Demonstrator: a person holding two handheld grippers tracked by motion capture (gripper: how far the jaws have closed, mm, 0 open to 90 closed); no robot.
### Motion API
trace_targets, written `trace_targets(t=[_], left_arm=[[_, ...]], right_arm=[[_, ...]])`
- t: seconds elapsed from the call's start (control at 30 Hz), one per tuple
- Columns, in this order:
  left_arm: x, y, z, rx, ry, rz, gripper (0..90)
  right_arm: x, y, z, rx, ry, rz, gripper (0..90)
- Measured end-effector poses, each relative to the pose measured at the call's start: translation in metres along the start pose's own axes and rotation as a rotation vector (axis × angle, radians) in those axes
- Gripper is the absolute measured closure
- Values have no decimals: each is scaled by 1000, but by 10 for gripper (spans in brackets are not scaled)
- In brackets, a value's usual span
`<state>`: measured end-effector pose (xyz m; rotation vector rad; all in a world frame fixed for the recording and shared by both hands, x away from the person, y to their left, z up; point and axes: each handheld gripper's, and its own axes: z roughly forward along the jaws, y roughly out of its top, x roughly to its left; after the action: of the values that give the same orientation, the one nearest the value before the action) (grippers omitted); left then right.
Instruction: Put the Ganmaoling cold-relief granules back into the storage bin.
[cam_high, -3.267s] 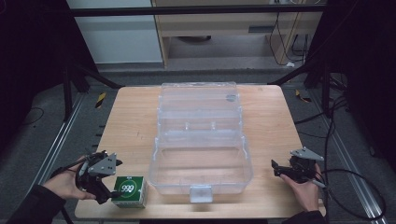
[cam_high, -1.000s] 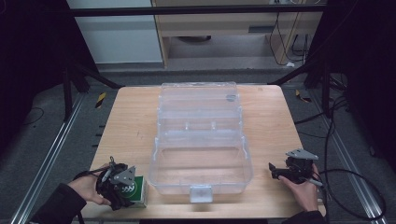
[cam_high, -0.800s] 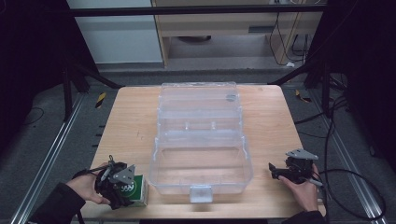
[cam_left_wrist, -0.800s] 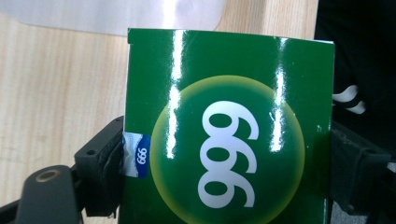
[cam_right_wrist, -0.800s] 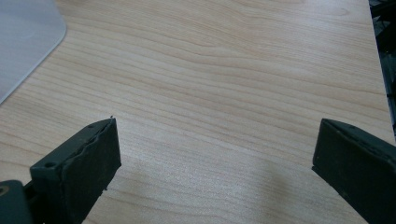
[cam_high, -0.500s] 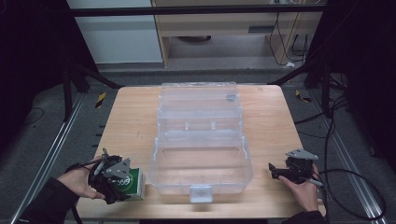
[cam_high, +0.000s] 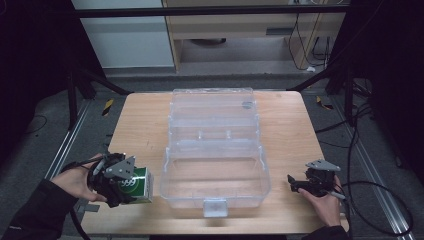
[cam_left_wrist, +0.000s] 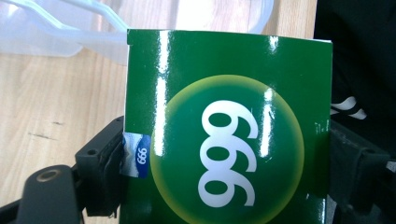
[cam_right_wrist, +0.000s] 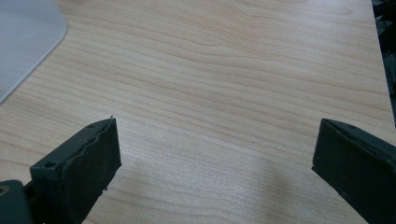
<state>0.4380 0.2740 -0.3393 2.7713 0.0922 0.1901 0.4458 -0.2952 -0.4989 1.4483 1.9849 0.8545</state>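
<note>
Clear bin (cam_high: 215, 172) sits mid-desk, lid thrown back, near wall just beside your load. Green box (cam_high: 139, 184) lifted at front-left corner, clamped in your left gripper (cam_high: 131, 186). Risk: box clips bin rim or slips, glossy faces. Right gripper (cam_high: 295, 183) front-right, jaws spread, empty. Pad contact hidden behind box.

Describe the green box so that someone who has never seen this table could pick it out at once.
Start at the wooden table and its large clear plastic case, lid open. Just left of the case's front half, the left tool grips the green box between its jaws. It is the one coloured item here: glossy green, with white "999" in a yellow-edged circle.
</note>
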Motion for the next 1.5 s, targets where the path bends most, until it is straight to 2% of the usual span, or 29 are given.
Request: trace_targets(t=[0.2, 0.33, 0.6, 0.73, 0.8, 1.03, 1.33, 1.37, 1.4, 1.5], left_arm=[[4, 9, -10, 12, 6, 15, 147], [9, 19, -19, 0, 20, 21, 147], [14, 34, -20, -4, 22, 43, 148], [17, 43, -16, -11, 20, 47, 148], [19, 50, -13, -29, 15, 53, 148], [24, 69, -5, -23, 3, 88, 148], [28, 90, 10, -36, -11, 112, 149], [26, 91, 11, -16, -18, 88, 149], [28, 94, 13, -32, -16, 120, 149], [29, 99, 18, -37, -23, 125, 149]], right_arm=[[0, 0, 0, 2, -2, -3, 13], [0, 0, 0, 3, -3, -7, 13], [0, 0, 0, 6, -3, -9, 13], [0, 0, 0, 4, -1, -8, 13], [0, 0, 1, 4, 1, -11, 13], [0, 0, 0, 6, -2, -14, 13], [1, 0, 1, 9, 1, -17, 13], [1, 0, 1, 8, 1, -18, 13], [1, 0, 1, 9, 2, -18, 13], [1, 0, 1, 11, 3, -18, 13]])
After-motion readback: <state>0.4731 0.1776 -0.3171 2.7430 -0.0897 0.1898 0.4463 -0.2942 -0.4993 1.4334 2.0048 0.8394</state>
